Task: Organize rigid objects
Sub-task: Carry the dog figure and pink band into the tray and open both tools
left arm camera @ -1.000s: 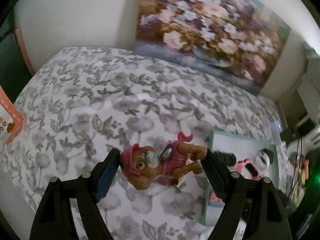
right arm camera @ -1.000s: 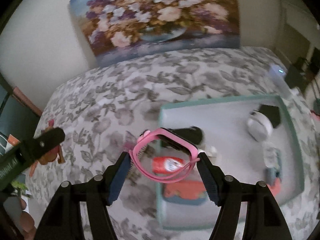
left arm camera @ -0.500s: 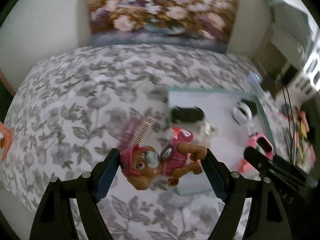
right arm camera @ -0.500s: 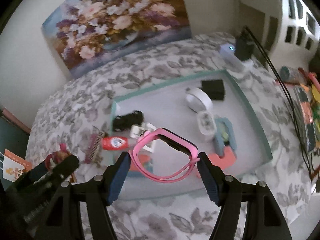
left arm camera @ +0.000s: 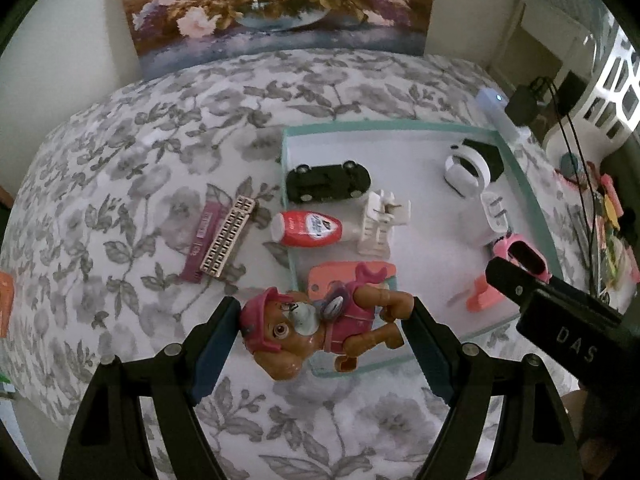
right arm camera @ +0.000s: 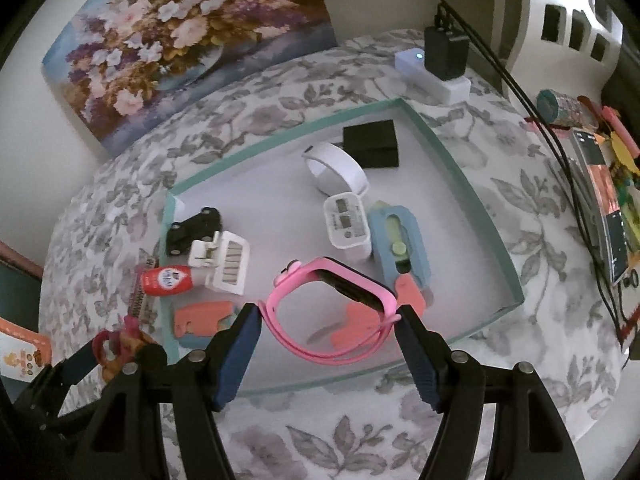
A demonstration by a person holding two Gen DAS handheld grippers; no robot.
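My left gripper (left arm camera: 324, 328) is shut on a brown toy dog in pink clothes (left arm camera: 316, 324), held above the near left corner of a teal-rimmed tray (left arm camera: 532, 200). My right gripper (right arm camera: 328, 332) is shut on a pink smartwatch (right arm camera: 332, 316) and holds it over the tray's (right arm camera: 460, 184) near half. The watch (left arm camera: 520, 252) and right gripper also show at the right of the left wrist view. The toy dog (right arm camera: 120, 348) and left gripper show at the lower left of the right wrist view.
The tray holds a black toy car (left arm camera: 328, 180), a white clip (left arm camera: 380, 220), a white band (right arm camera: 336, 168), a black box (right arm camera: 372, 144), a white charger (right arm camera: 346, 220) and coral pieces (right arm camera: 204, 316). A red tube (left arm camera: 308, 228) lies across its left rim. A comb (left arm camera: 224, 240) lies left of it. Cables and clutter (right arm camera: 600, 184) are at right.
Both grippers have swung right and come over the tray with their objects still held. The tray and its contents have come fully into both views.
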